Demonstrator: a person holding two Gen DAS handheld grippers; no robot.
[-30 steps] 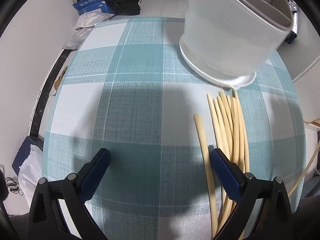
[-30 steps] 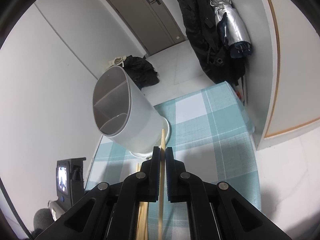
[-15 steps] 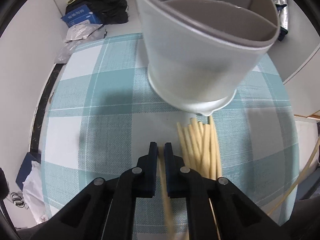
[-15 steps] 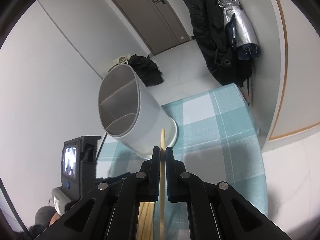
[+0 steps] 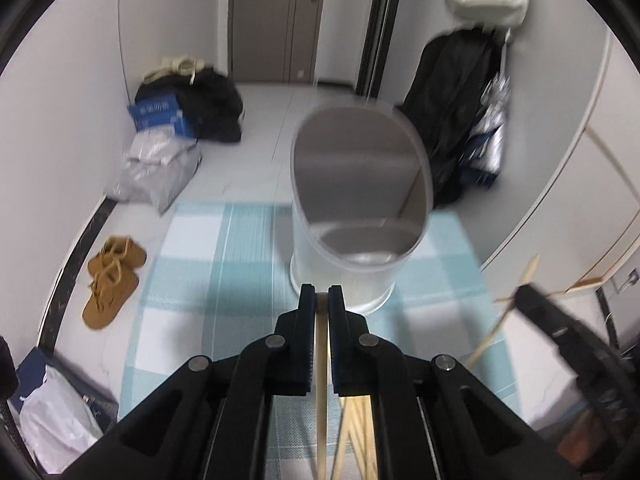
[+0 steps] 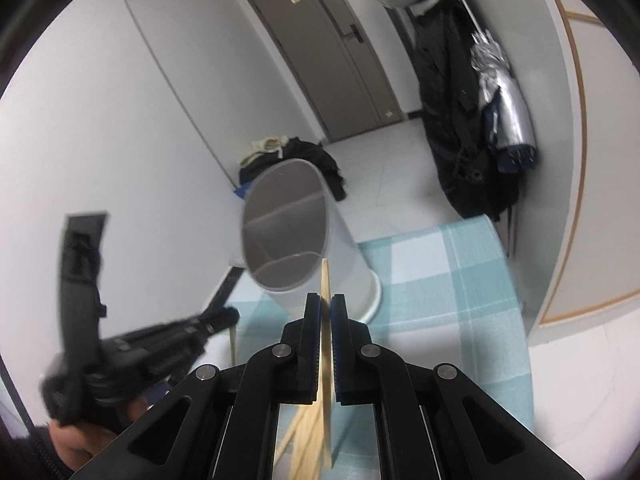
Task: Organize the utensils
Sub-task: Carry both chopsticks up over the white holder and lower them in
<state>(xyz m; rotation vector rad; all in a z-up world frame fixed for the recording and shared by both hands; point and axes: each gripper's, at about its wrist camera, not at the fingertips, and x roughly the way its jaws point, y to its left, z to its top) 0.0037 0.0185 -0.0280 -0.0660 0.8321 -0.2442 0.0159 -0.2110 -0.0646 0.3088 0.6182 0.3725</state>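
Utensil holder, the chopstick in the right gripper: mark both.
utensil holder (image 6: 340, 240), right wrist view, outer side wall
chopstick (image 6: 326, 280), right wrist view, tip above the pads

Straight ahead of the left gripper (image 5: 321, 294), which is clamped on one chopstick (image 5: 321, 364), the white holder (image 5: 352, 240) stands on the checked tablecloth (image 5: 192, 280), its open mouth unobstructed from above. To that gripper's left the cloth lies bare out to the table edge; to its right the other gripper (image 5: 532, 300) with its own chopstick (image 5: 496, 328) crosses the way. Beneath both grippers the loose chopsticks (image 6: 308, 436) take up the cloth, and right of the right gripper (image 6: 326, 304) the cloth is free.
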